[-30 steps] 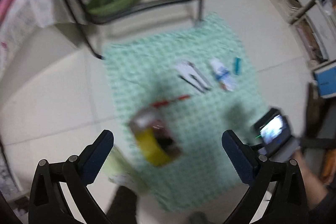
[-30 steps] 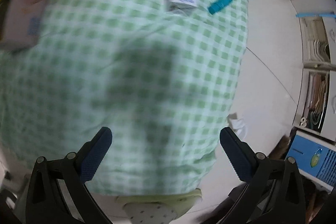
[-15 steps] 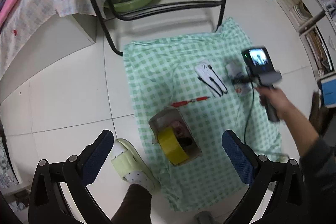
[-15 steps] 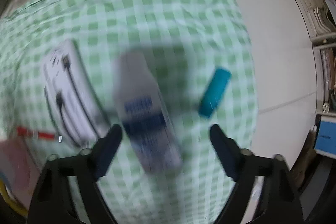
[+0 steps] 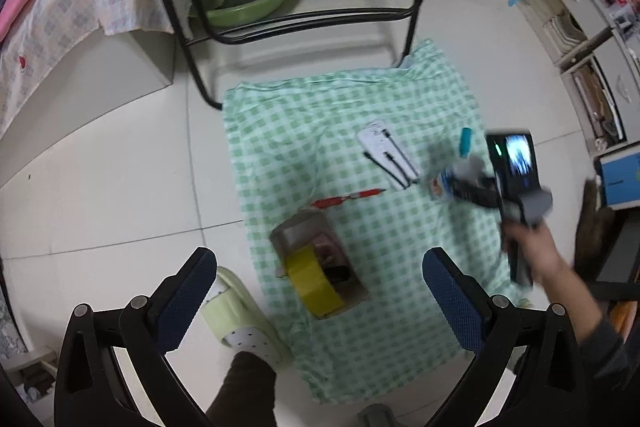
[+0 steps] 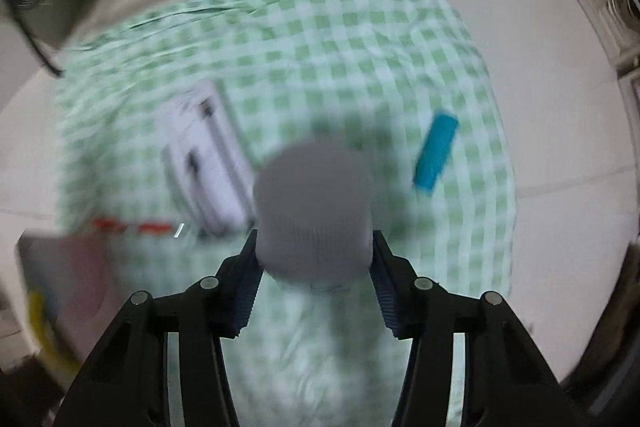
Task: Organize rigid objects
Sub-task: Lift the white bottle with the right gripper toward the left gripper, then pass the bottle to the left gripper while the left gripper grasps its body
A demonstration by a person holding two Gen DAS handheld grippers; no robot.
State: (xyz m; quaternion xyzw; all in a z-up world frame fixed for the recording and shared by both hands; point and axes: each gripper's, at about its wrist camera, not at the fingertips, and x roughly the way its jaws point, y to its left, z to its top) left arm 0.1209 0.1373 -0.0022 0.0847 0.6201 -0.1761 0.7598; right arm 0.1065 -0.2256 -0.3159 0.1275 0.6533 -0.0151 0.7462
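Slipper [image 5: 244, 323]: pale green, on the white floor tiles at the lower left, just off the cloth's edge, with a dark trouser leg below it.
Left tool [image 5: 316, 291]: high over the floor, pointing steeply down, its blue pads spread wide with nothing between them.
Cloth [image 5: 320, 131]: green-and-white checked, spread flat on the floor in front of a black metal chair frame [image 5: 304, 15].
Cardboard box [image 5: 316, 263]: open, on the near left part of the cloth, with a yellow tape roll [image 5: 314, 279] standing in it.
Red pen [image 5: 348, 197]: lying on the cloth just beyond the box.
White pack with black cables [image 5: 388, 155]: flat on the cloth, right of the pen.
Bottle [image 6: 314, 215]: white with a blue label and a grey ribbed cap, blurred; clamped between the right tool's pads, cap end toward the wrist camera; whether it is clear of the cloth I cannot tell.
Right tool [image 6: 314, 259]: jaws have just been closing, both blue pads now pressed on the bottle's sides.
Teal stick [image 6: 436, 155]: lying on the cloth right of the bottle, apart from it.
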